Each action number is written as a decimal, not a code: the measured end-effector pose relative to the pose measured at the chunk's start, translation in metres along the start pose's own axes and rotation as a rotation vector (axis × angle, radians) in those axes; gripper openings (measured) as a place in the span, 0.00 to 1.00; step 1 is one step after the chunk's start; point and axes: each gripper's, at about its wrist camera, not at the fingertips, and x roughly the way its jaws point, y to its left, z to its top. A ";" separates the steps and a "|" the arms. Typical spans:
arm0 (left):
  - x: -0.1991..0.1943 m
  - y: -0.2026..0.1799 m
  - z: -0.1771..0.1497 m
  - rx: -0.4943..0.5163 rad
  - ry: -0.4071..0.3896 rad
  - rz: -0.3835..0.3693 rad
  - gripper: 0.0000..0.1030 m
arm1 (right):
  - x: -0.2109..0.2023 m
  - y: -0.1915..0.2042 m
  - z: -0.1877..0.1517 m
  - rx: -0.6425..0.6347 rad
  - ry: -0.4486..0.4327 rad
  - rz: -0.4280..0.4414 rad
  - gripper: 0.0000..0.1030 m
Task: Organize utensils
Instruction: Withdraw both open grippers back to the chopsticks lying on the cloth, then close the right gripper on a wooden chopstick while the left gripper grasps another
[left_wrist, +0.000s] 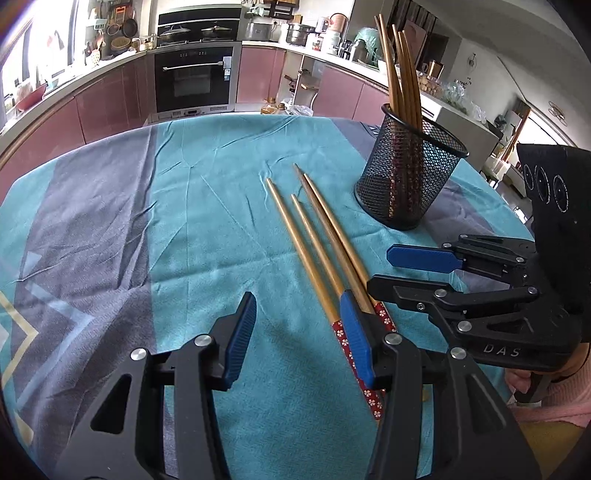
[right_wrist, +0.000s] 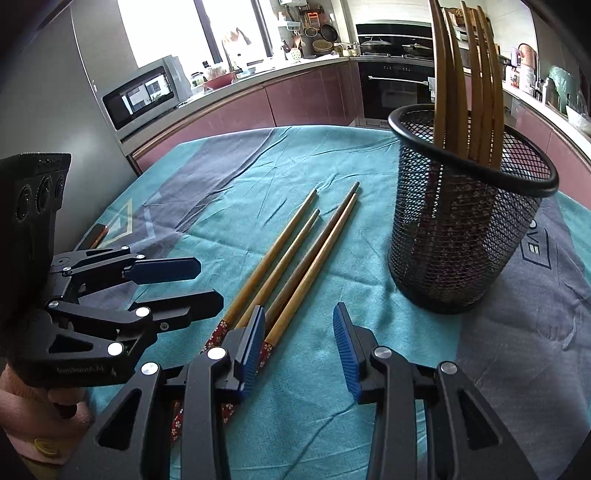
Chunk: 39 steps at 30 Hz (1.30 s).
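Several wooden chopsticks (left_wrist: 314, 236) with red flowered ends lie side by side on the teal cloth, tips pointing away; they also show in the right wrist view (right_wrist: 291, 266). A black mesh cup (left_wrist: 406, 177) stands upright to their right and holds several more chopsticks (left_wrist: 400, 74); it also shows in the right wrist view (right_wrist: 465, 218). My left gripper (left_wrist: 299, 325) is open and empty, its right finger over the chopsticks' red ends. My right gripper (right_wrist: 299, 332) is open and empty, its left finger beside the same ends. Each gripper shows in the other's view, the right gripper (left_wrist: 380, 267) and the left gripper (right_wrist: 210, 282).
The table is covered by a teal and grey cloth (left_wrist: 184, 206). Kitchen counters, an oven (left_wrist: 194, 77) and pink cabinets run behind the table. A microwave (right_wrist: 144, 94) stands at the far left in the right wrist view.
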 end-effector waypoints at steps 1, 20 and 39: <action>0.000 0.000 0.000 0.002 0.001 0.000 0.45 | 0.000 0.000 0.000 -0.001 0.001 -0.001 0.35; 0.010 -0.001 0.003 0.016 0.017 0.001 0.44 | 0.001 -0.004 -0.002 0.005 0.034 -0.042 0.26; 0.040 0.001 0.030 0.037 0.055 0.036 0.28 | 0.009 -0.010 0.009 0.000 0.026 -0.077 0.24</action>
